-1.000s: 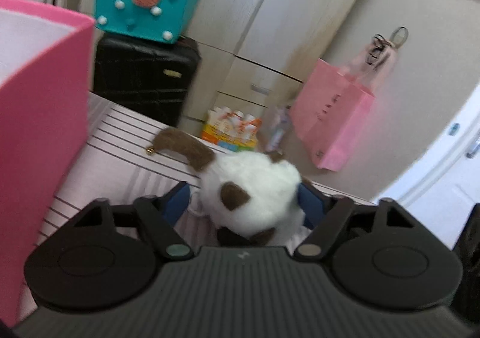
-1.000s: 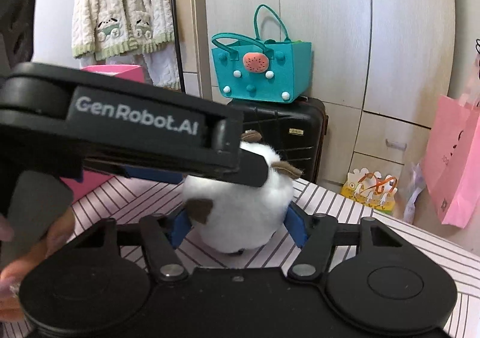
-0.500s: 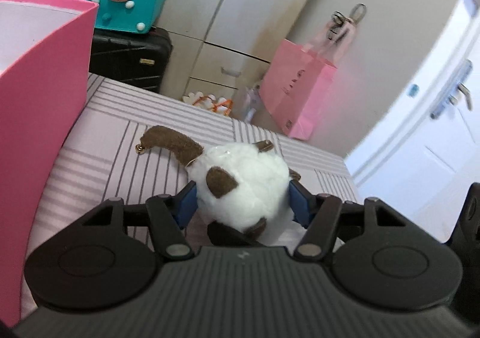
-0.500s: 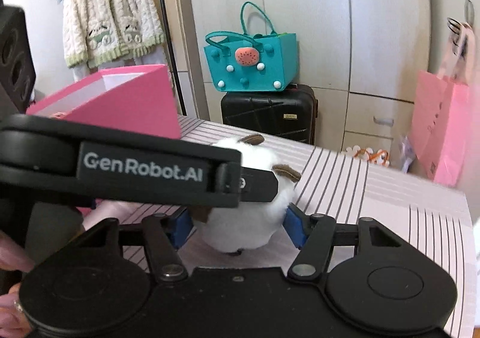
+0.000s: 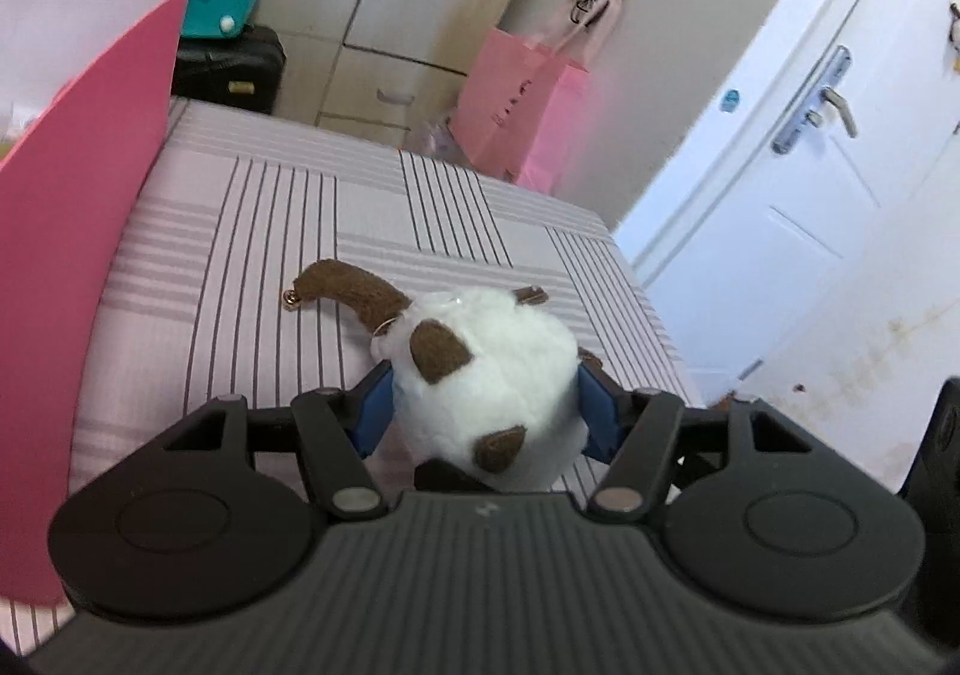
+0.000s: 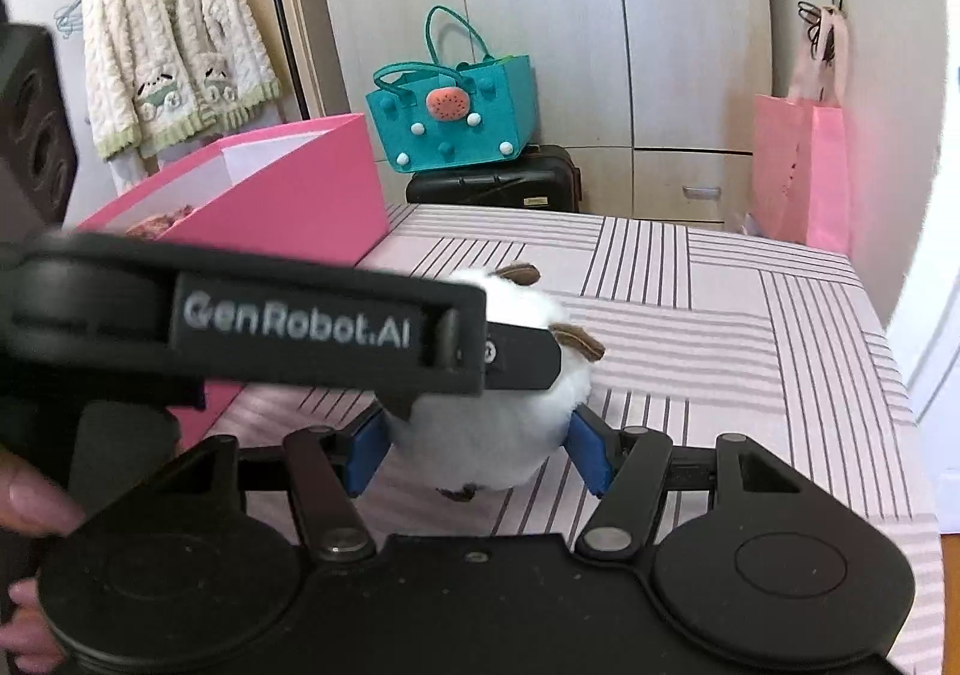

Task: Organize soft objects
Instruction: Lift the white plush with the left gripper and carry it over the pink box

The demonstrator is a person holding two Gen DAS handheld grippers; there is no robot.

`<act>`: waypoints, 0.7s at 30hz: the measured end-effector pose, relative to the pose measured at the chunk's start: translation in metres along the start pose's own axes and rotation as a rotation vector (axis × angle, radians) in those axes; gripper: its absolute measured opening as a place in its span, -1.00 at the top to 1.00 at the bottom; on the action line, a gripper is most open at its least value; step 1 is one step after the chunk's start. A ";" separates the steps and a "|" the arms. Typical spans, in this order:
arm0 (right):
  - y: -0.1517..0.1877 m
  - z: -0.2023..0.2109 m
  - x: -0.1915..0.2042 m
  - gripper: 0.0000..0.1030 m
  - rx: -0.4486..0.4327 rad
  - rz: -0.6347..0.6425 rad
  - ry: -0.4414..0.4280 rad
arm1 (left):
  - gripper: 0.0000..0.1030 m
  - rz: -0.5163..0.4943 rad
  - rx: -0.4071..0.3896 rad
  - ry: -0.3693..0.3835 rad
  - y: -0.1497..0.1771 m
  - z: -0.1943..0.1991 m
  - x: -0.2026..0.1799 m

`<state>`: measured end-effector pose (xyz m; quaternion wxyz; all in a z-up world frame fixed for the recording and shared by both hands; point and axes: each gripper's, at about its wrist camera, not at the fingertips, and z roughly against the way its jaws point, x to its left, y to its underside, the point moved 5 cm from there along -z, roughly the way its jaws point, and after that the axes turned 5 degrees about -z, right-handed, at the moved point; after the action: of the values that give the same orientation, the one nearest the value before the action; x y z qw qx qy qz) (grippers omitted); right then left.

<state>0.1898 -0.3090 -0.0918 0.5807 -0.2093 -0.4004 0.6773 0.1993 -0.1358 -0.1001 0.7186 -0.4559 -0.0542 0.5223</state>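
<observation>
Both grippers clamp one white plush (image 5: 486,375): the left gripper (image 5: 485,408) and right gripper (image 6: 477,450) each press blue pads into its sides above the striped bed (image 5: 270,255). The left gripper's body hides the plush's top in the right view. Pink box (image 6: 288,195) at ten o'clock, contents unclear.

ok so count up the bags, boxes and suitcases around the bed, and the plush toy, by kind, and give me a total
Plush toy, white with brown patches: 1
Pink box on the bed: 1
Teal felt bag: 1
Pink paper bag: 1
Black suitcase: 1
Total: 5
</observation>
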 end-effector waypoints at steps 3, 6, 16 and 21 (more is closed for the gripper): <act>0.009 0.008 0.008 -0.31 0.003 -0.022 -0.007 | -0.22 -0.001 0.019 0.012 0.009 0.010 0.001; 0.014 0.015 0.013 -0.31 0.009 -0.032 -0.017 | -0.22 -0.035 0.015 0.020 0.016 0.021 -0.001; 0.019 0.048 0.036 -0.30 -0.015 -0.033 -0.011 | -0.22 -0.017 0.013 0.097 0.028 0.056 0.001; 0.018 0.068 0.052 -0.30 -0.018 0.006 -0.047 | -0.22 -0.052 -0.001 0.114 0.026 0.085 0.001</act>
<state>0.1152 -0.2794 -0.0567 0.5673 -0.1997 -0.4196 0.6799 0.1340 -0.0830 -0.0699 0.7337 -0.4837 -0.0251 0.4766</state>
